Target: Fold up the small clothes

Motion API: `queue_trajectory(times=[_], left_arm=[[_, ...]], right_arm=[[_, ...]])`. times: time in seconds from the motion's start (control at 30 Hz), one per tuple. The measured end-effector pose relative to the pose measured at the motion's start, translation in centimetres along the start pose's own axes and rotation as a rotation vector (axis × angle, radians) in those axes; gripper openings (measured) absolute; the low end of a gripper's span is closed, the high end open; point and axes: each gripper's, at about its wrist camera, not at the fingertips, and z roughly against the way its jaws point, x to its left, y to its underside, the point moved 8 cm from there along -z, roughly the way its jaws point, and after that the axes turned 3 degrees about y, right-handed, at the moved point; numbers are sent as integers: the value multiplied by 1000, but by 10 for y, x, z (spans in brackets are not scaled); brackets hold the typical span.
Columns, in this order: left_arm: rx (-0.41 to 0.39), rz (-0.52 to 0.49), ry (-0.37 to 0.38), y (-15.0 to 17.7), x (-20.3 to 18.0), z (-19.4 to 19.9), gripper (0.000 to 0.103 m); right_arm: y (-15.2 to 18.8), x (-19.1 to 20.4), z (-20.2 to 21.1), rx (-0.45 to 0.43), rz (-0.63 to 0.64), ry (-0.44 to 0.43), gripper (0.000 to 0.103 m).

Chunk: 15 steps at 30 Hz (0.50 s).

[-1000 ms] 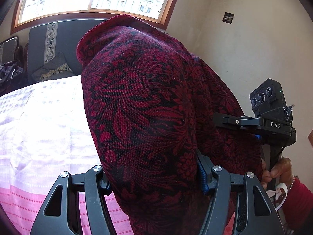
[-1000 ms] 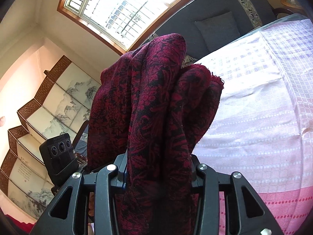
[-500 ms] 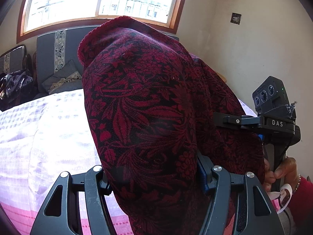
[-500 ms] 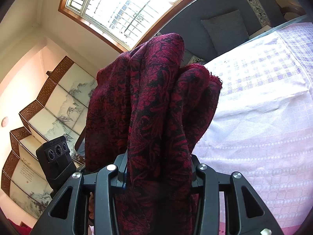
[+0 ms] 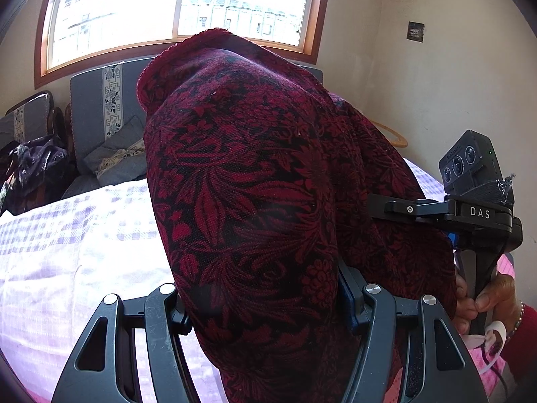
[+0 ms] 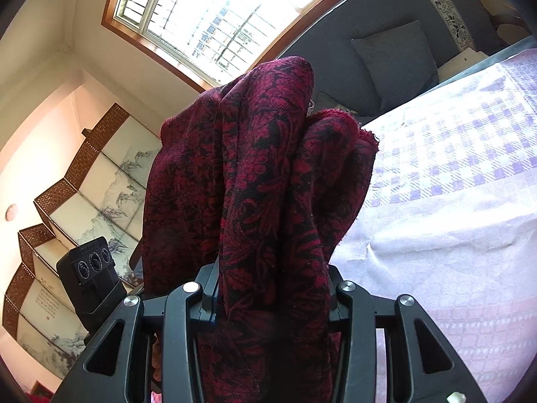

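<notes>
1. Red-and-black floral cloth (image 5: 255, 201) fills the space nearest both cameras, bunched and draped upward between the fingers of each pair of tongs, above the bed.
2. Left tongs (image 5: 265, 305) are clamped on a thick fold of the cloth; fabric hides the finger pads.
3. Right tongs (image 6: 272, 299) are likewise clamped on a narrower gathered bundle (image 6: 268, 184) of the same cloth, which rises in vertical pleats.
4. Beside the cloth in the left wrist view, the right tongs' body (image 5: 470, 215) meets the fabric's far edge, with the person's hand (image 5: 483, 302) gripping its handle.
5. Beneath and beyond the cloth lies the bed (image 6: 453, 201), covered in a lilac checked sheet.
6. Farther behind the cloth stand a grey sofa with a cushion (image 6: 396, 63), then the window (image 5: 188, 6).
</notes>
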Motion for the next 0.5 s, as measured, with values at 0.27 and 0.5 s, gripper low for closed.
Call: queue_trajectory(times=[0.27, 0.5], left_arm=[[10, -17, -27, -11, 10, -12, 63], [21, -14, -30, -10, 2, -12, 63]], right_arm=[[5, -1, -3, 0, -11, 1, 39], [7, 0, -1, 6, -25, 6, 39]])
